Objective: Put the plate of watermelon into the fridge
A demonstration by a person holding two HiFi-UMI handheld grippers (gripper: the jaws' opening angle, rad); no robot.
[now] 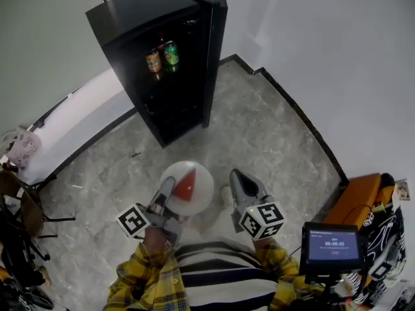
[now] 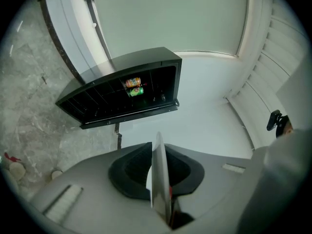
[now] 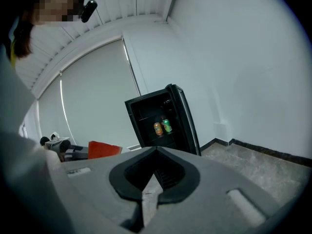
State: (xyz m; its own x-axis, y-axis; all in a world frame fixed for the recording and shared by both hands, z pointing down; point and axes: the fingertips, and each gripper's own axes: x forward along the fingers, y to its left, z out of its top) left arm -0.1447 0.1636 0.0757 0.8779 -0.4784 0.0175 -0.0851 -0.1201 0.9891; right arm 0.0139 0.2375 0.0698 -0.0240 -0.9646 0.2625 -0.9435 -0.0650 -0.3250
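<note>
Watermelon (image 1: 187, 184) lies on the white plate (image 1: 202, 192) at lower centre of the head view, and the left gripper (image 1: 166, 190) clamps the plate's rim. The right gripper (image 1: 236, 175), just to the plate's right, is closed on nothing. The open black fridge (image 1: 139, 18) stands well apart at upper centre.

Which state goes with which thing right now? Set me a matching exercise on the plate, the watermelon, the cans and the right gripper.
Things:
1. plate
2. watermelon slice
3. cans
4. right gripper

States:
A. on a shelf inside the open fridge
B. shut, nothing between the jaws
C. clamped by its rim in the left gripper
D. red, lying on the plate

Pairs: 1-C, 2-D, 3-A, 4-B
</note>
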